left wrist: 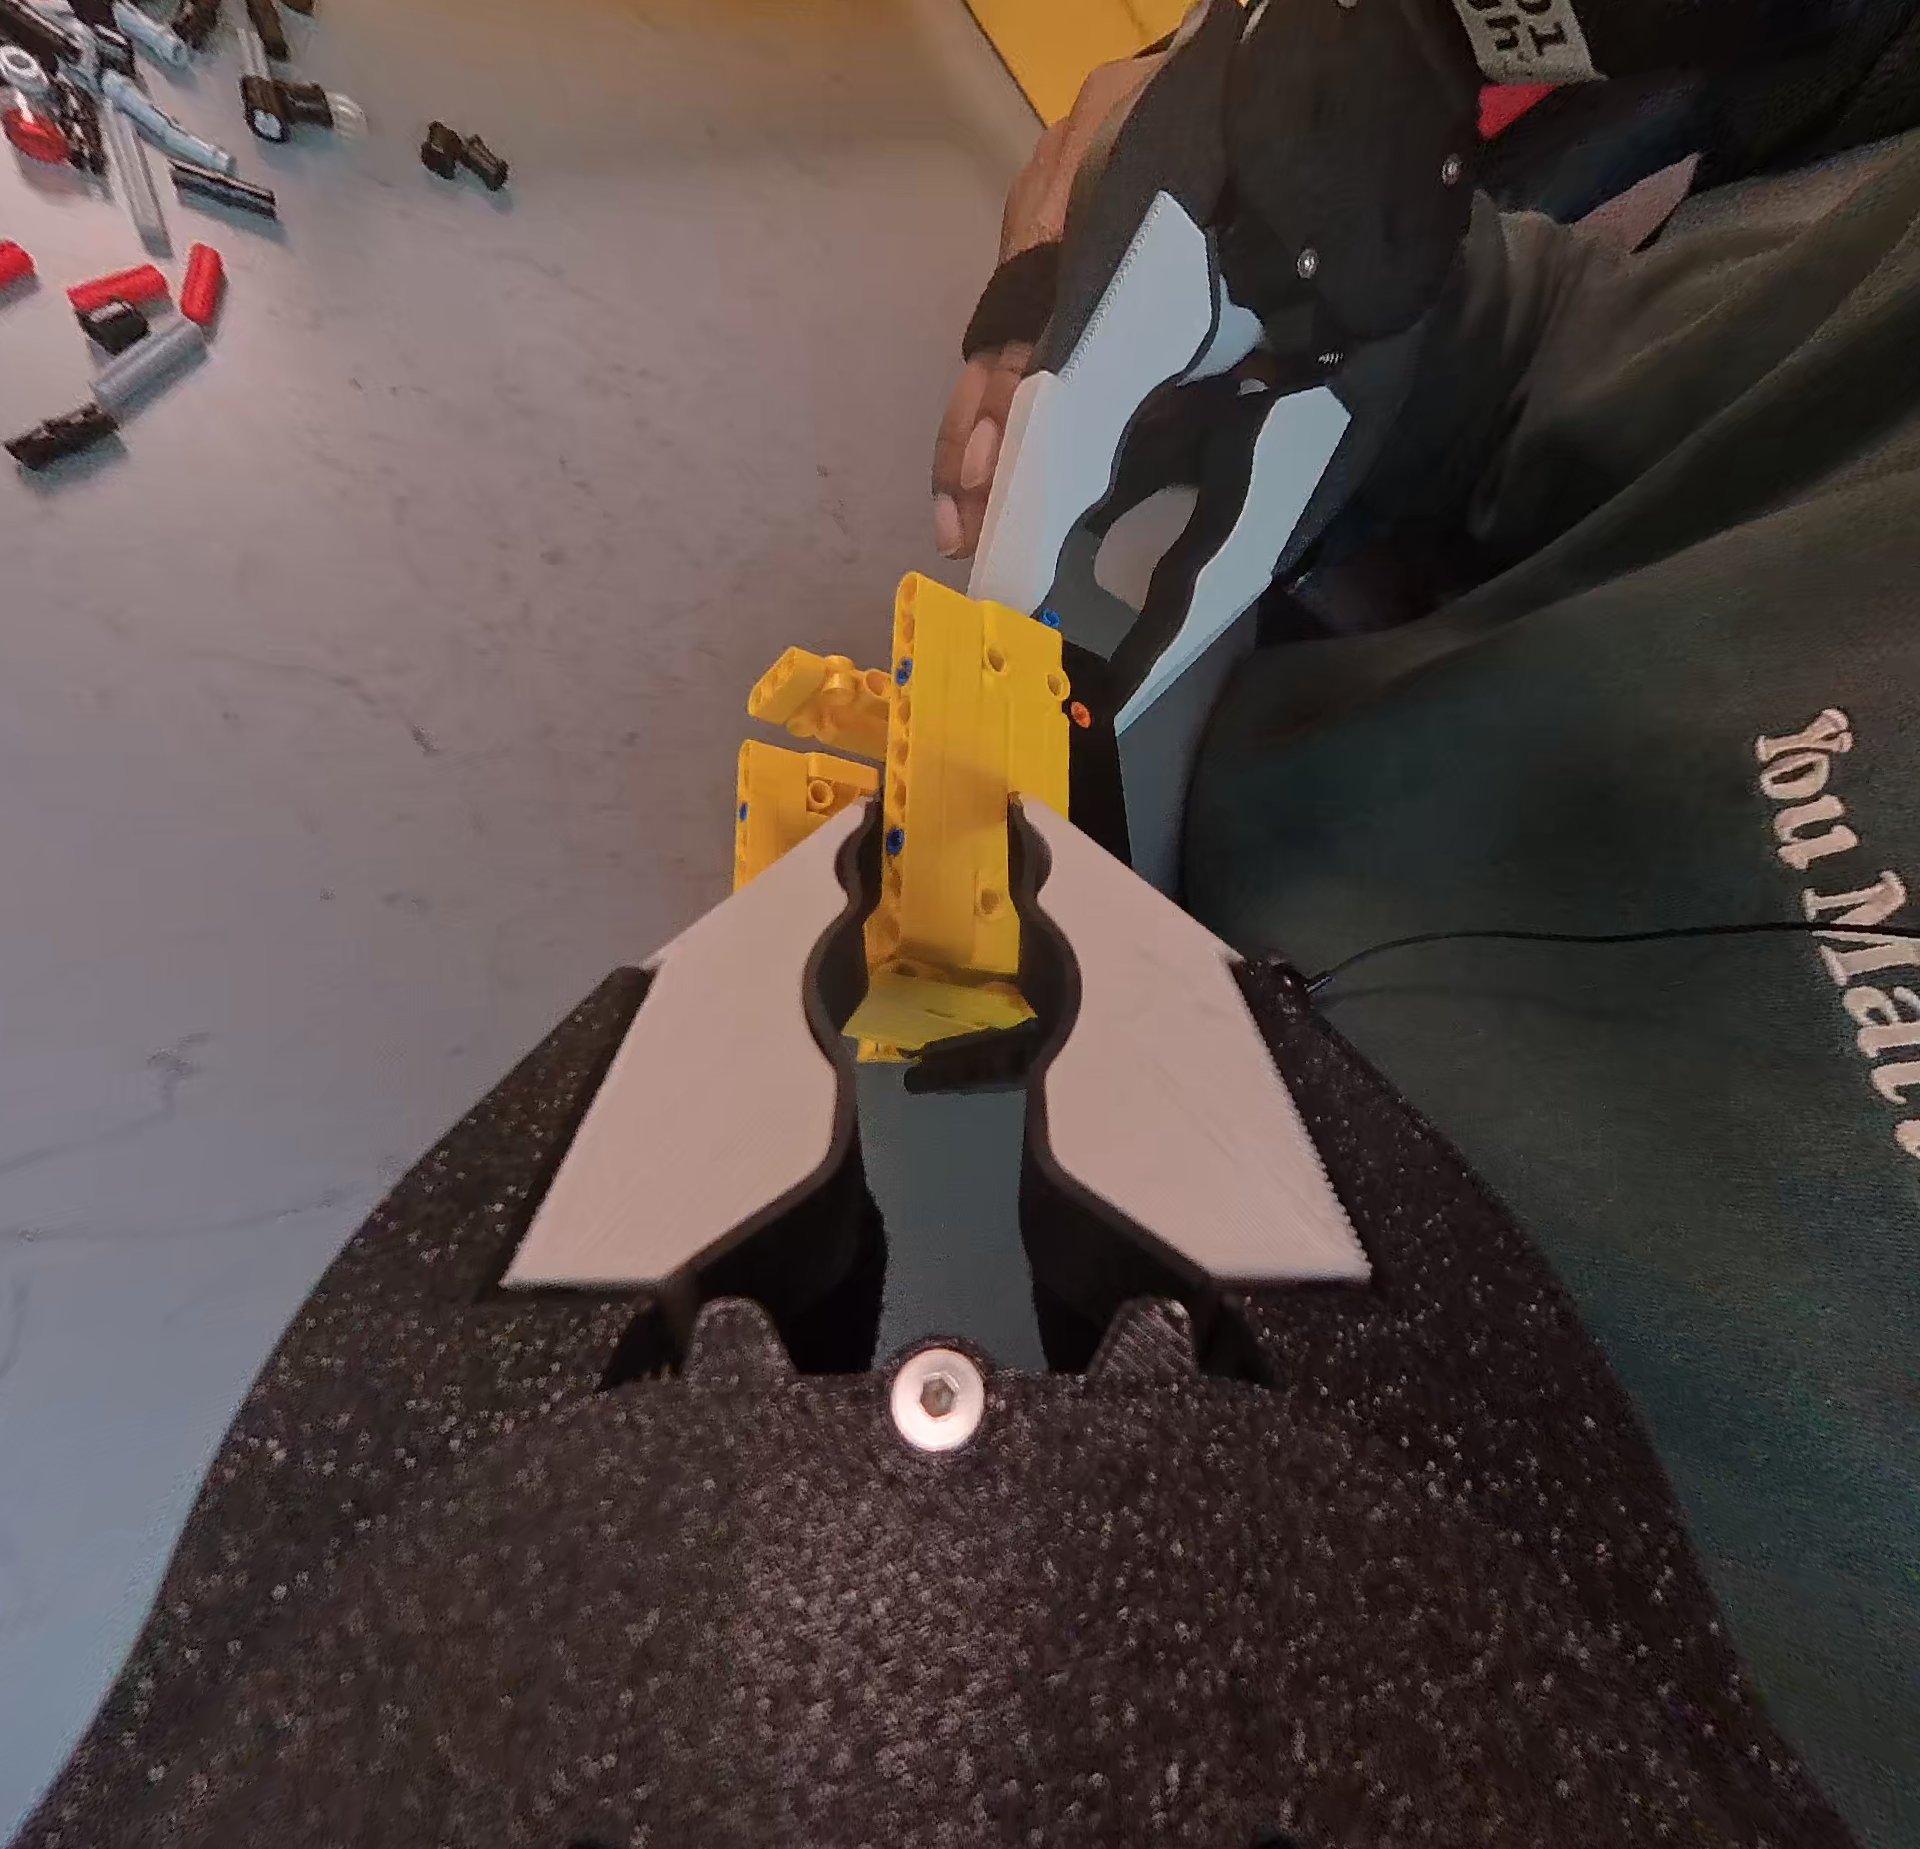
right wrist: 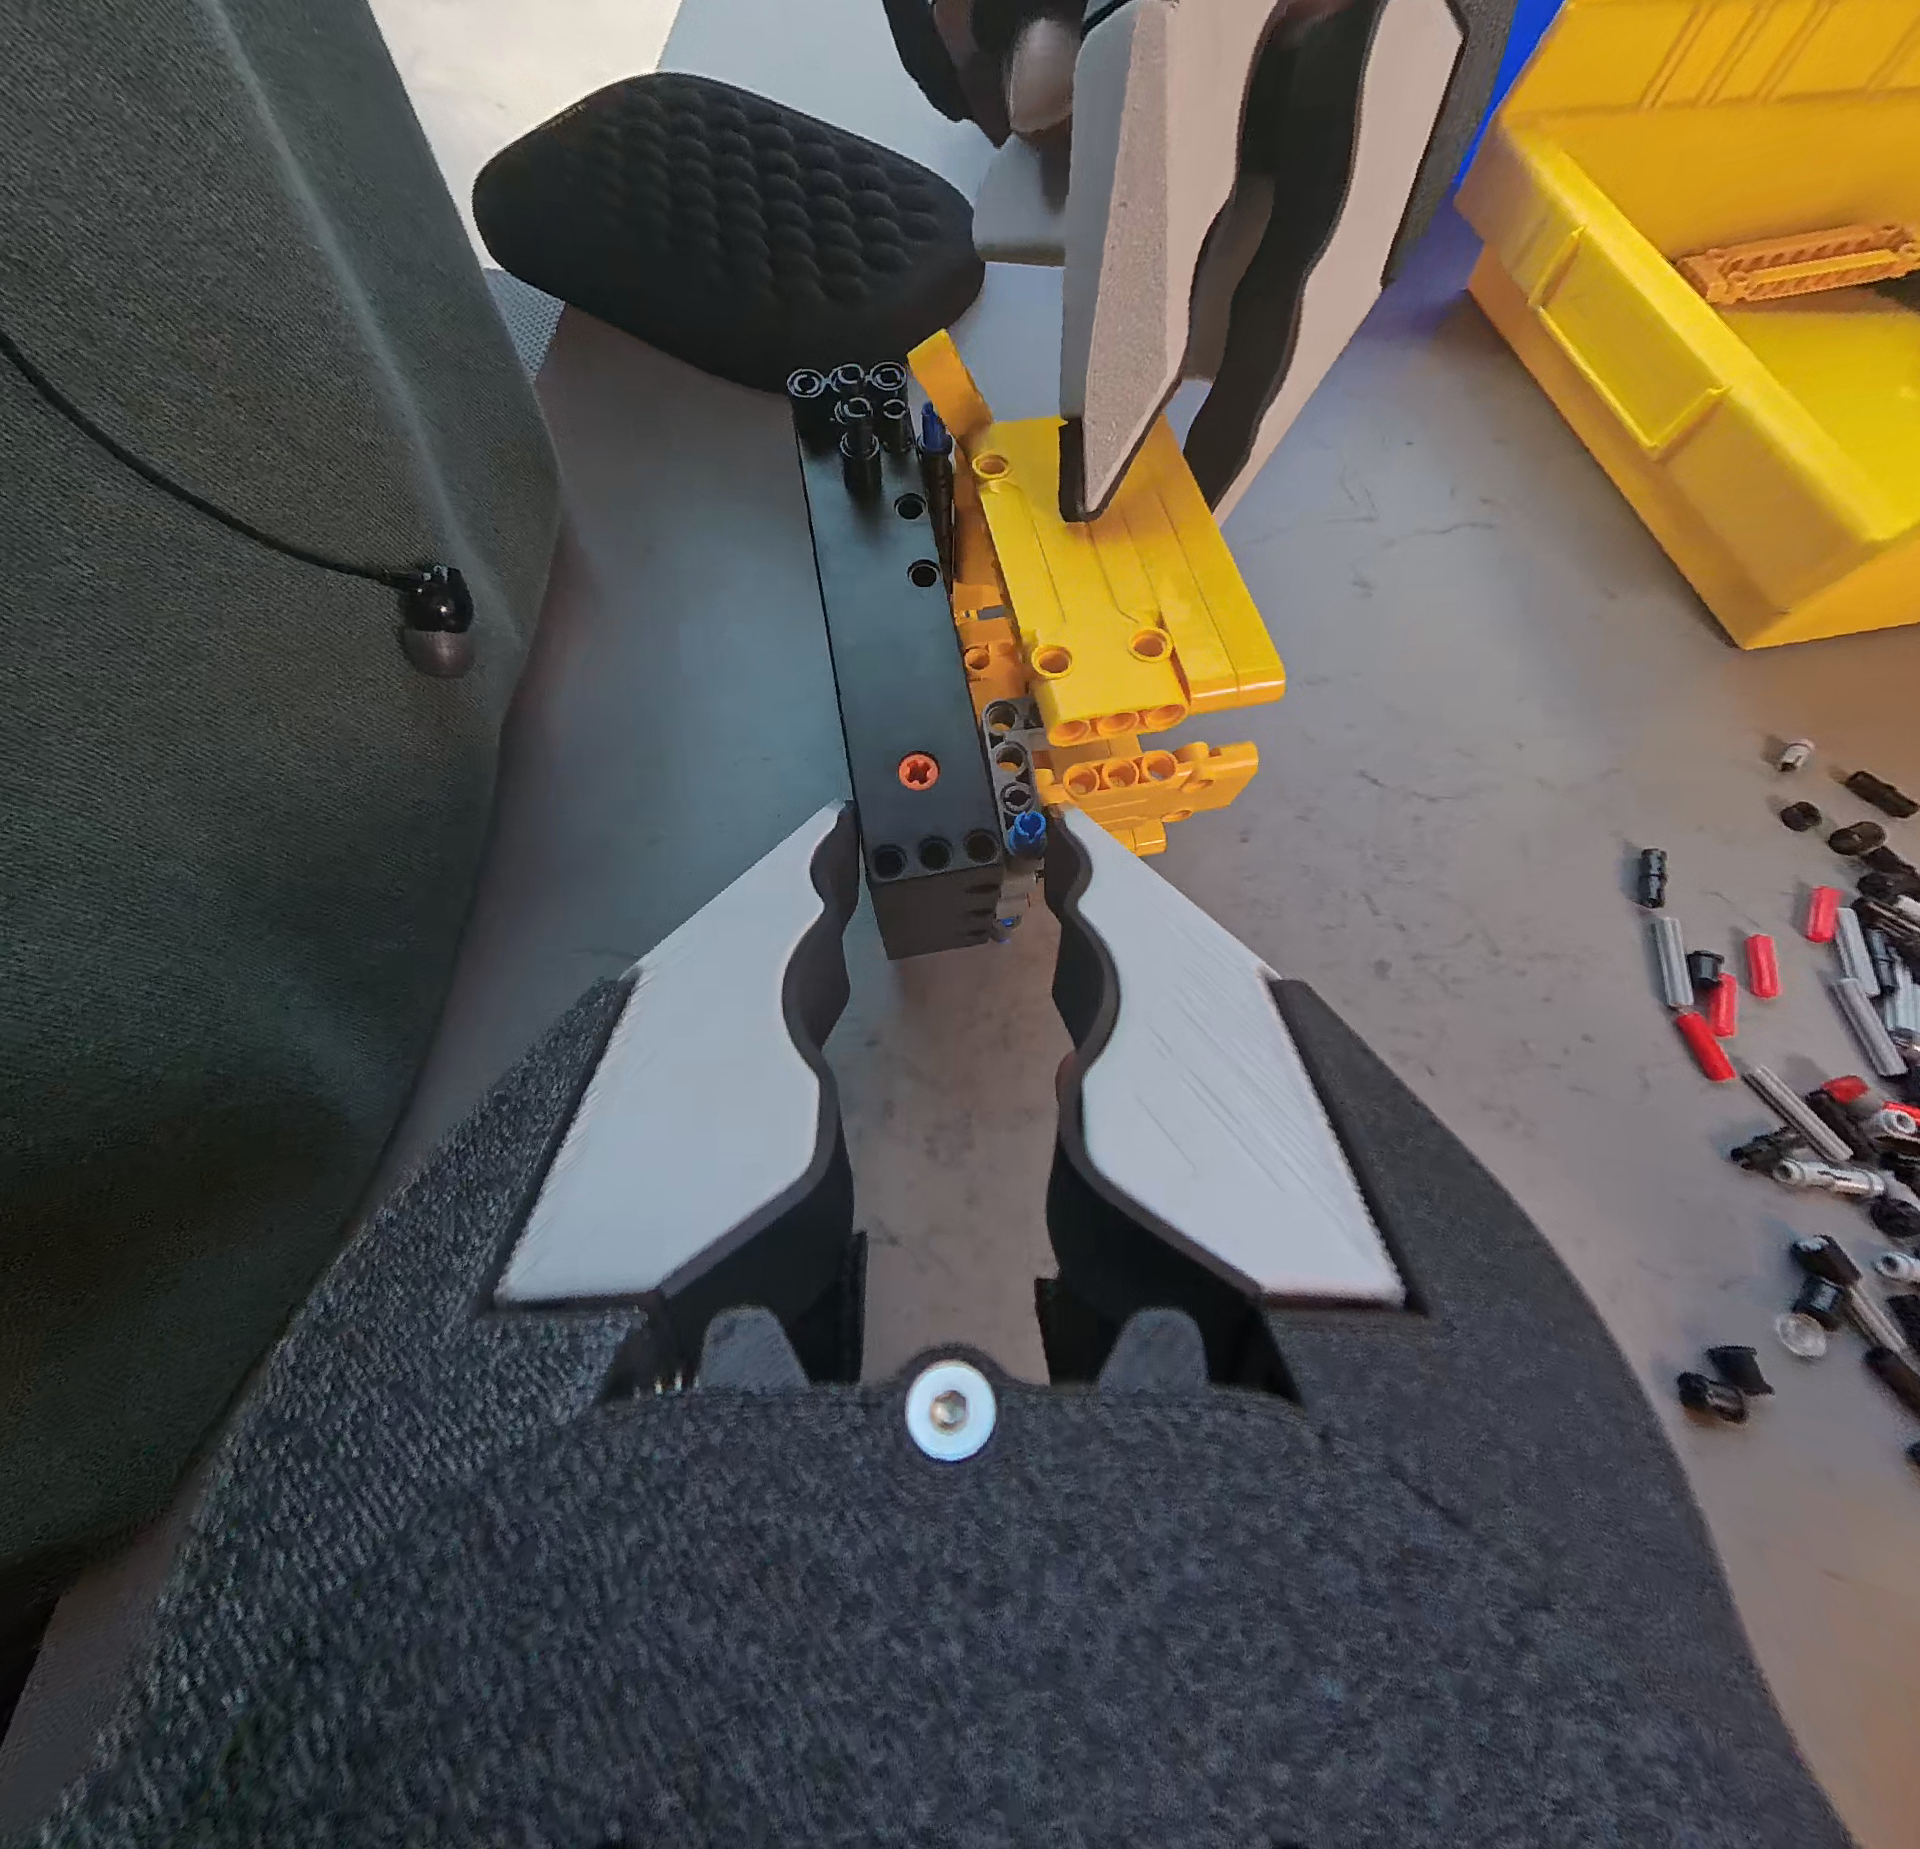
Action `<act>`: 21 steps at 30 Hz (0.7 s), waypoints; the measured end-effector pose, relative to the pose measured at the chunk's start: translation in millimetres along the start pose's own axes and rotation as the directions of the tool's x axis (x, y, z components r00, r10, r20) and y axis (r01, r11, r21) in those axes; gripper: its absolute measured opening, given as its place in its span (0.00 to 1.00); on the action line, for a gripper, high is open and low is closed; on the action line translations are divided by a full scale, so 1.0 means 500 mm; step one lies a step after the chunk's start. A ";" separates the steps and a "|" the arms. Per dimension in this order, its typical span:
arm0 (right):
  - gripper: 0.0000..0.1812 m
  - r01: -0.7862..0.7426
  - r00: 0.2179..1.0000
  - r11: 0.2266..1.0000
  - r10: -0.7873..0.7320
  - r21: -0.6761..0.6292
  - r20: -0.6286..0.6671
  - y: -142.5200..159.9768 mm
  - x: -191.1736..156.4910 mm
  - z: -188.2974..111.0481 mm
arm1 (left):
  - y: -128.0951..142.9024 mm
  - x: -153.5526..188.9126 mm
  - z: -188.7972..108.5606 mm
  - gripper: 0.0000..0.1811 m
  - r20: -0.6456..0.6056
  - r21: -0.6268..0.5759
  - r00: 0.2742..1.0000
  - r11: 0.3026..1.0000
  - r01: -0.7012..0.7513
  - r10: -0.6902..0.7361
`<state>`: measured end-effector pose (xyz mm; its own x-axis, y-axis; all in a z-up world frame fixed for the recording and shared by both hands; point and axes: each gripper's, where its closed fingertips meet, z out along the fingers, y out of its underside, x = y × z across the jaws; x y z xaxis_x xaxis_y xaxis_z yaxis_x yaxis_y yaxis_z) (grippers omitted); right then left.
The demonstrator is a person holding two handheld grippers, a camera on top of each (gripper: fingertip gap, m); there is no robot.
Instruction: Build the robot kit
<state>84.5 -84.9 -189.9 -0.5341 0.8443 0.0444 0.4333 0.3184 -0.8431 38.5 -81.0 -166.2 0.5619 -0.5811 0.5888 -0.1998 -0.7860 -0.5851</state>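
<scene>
Worktop (right wrist: 1455, 656): one grey surface, mottled, carrying everything else.
Person: one, in a dark green garment (left wrist: 1558, 864) filling the right of the left wrist view, a thin black cable across it; a hand (left wrist: 971, 449) grips the other tool there.
Yellow bins (right wrist: 1683, 397): at least one at the far right of the right wrist view, an orange beam lying inside; yellow bin edges also show at the top of the left wrist view.
Black padded rest (right wrist: 727, 220): one, oval and textured, just behind the model.
Brick model (right wrist: 1049, 636): one, built of a long black block (right wrist: 904, 677) and yellow panels (left wrist: 961, 760) joined side by side, with blue and orange pins showing.
Loose parts (right wrist: 1829, 1072): too many to count, a scatter of black, red and grey pins and connectors, well apart from the model.
Left hand-held gripper (left wrist: 940, 812): partly closed, both fingers pressed on the sides of the upright yellow panel, which runs deep between them.
Right hand-held gripper (right wrist: 951, 843): jaws narrowed around the near end of the black block, left finger touching it; contact on the other side cannot be told.
</scene>
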 end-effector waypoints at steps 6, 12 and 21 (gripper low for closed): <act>0.19 0.016 1.000 1.000 -0.016 -0.006 0.003 -0.001 -0.002 0.003 | 0.009 -0.001 0.001 0.11 -0.117 -0.110 0.980 0.983 0.147 -0.160; 0.19 0.028 1.000 1.000 -0.028 0.004 -0.001 -0.002 -0.003 0.005 | 0.010 0.004 -0.003 0.10 -0.079 -0.265 0.990 0.960 0.091 -0.116; 0.19 0.044 0.999 0.999 -0.044 0.024 0.003 -0.006 -0.004 0.009 | 0.007 0.002 -0.014 0.07 -0.080 -0.426 0.991 0.903 0.061 -0.105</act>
<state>81.3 -89.5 -190.0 -0.5548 0.8281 0.0801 0.3921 0.3451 -0.8527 33.0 -85.8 -163.6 0.5140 -0.5107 0.6892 -0.4881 -0.8348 -0.2546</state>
